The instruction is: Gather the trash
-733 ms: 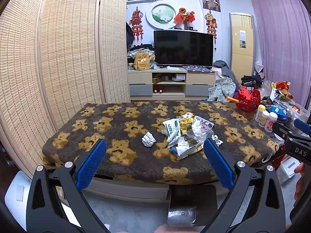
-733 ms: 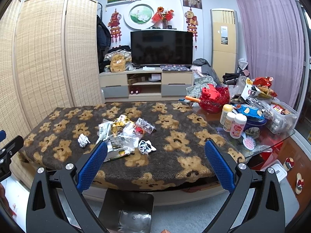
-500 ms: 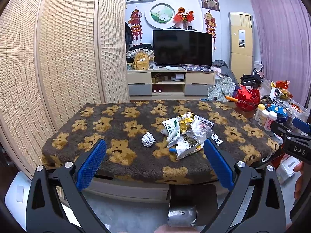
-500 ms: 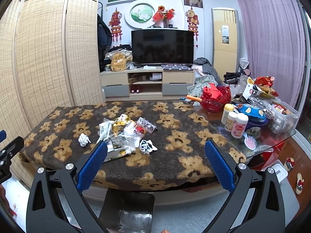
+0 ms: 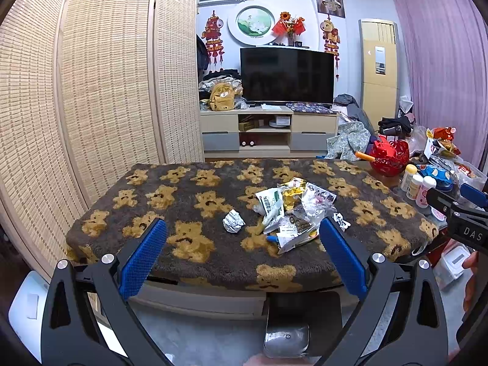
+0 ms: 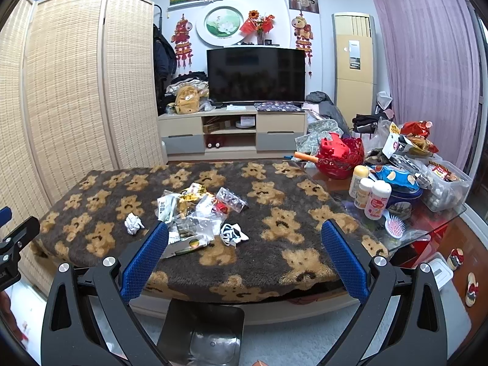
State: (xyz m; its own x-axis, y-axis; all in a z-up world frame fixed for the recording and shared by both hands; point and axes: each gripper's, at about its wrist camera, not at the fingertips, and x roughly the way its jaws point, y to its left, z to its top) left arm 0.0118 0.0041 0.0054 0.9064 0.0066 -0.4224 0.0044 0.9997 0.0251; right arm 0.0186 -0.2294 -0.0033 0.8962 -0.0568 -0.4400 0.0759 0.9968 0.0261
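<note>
A heap of wrappers and plastic packets [image 5: 292, 210] [image 6: 195, 213] lies near the middle of the bear-print blanket [image 5: 183, 195] [image 6: 274, 201]. A crumpled white paper ball [image 5: 233, 221] [image 6: 133, 223] sits just left of the heap, and a black-and-white crumpled scrap [image 6: 233, 234] [image 5: 340, 220] lies at its right. My left gripper [image 5: 242, 241] is open, held short of the table's near edge with nothing between its fingers. My right gripper [image 6: 244, 244] is open too and holds nothing. Each gripper shows at the edge of the other's view.
A dark bin with a shiny liner [image 5: 300, 320] [image 6: 204, 332] stands on the floor below the table's front edge. At the right, a glass table carries bottles [image 6: 370, 196], a red basket [image 6: 340, 155], a hairbrush [image 6: 395, 224] and snack packs. A woven screen [image 5: 91, 91] stands at left.
Both views have shifted only slightly; the heap sits a touch nearer in the left wrist view. Both grippers stay open and nothing on the blanket has moved.
</note>
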